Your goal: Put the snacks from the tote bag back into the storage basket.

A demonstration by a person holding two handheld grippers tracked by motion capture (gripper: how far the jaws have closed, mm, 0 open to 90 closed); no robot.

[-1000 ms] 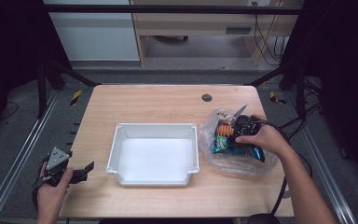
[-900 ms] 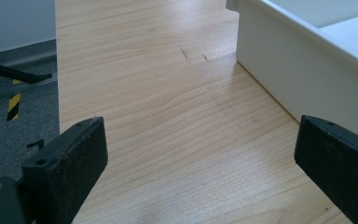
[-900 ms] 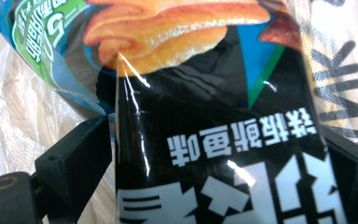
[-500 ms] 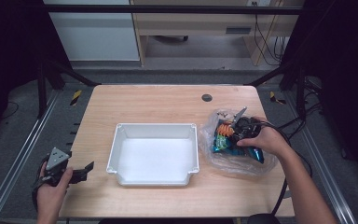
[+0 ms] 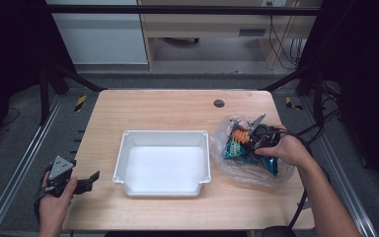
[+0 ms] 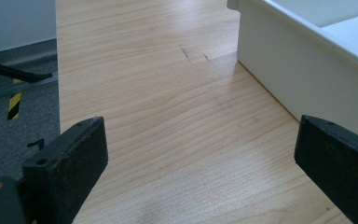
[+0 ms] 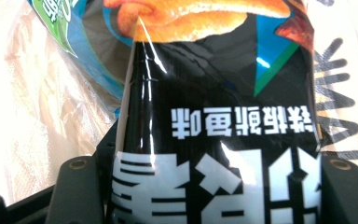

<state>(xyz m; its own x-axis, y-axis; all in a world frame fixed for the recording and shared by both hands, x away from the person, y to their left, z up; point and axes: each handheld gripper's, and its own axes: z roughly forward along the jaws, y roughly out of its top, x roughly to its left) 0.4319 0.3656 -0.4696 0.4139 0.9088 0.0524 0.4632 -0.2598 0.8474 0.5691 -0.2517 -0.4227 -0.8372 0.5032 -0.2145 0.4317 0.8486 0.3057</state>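
A clear plastic bag [image 5: 254, 171] of colourful snack packets lies at the table's right side. My right gripper [image 5: 249, 139] reaches into it from the right. Its jaws have just been closing, and a black snack packet [image 7: 214, 93] with white lettering now sits pinched between them, so the right gripper [image 7: 209, 179] is shut on that packet. A green and blue packet [image 7: 70, 37] lies beside it. My left gripper [image 5: 92, 180] rests at the table's front left corner. In its own view the left gripper [image 6: 200, 158] stands open over bare wood, with nothing between the jaws.
A white rectangular tray [image 5: 165, 133] stands in the middle of the wooden table [image 5: 177, 106], and its wall [image 6: 298, 70] is just right of the left gripper. A small dark grommet [image 5: 219, 103] sits near the far edge. Dark frame posts flank the table.
The right hand has shifted slightly lower into the bag and settled on the packets. The left hand and the tray have not moved.
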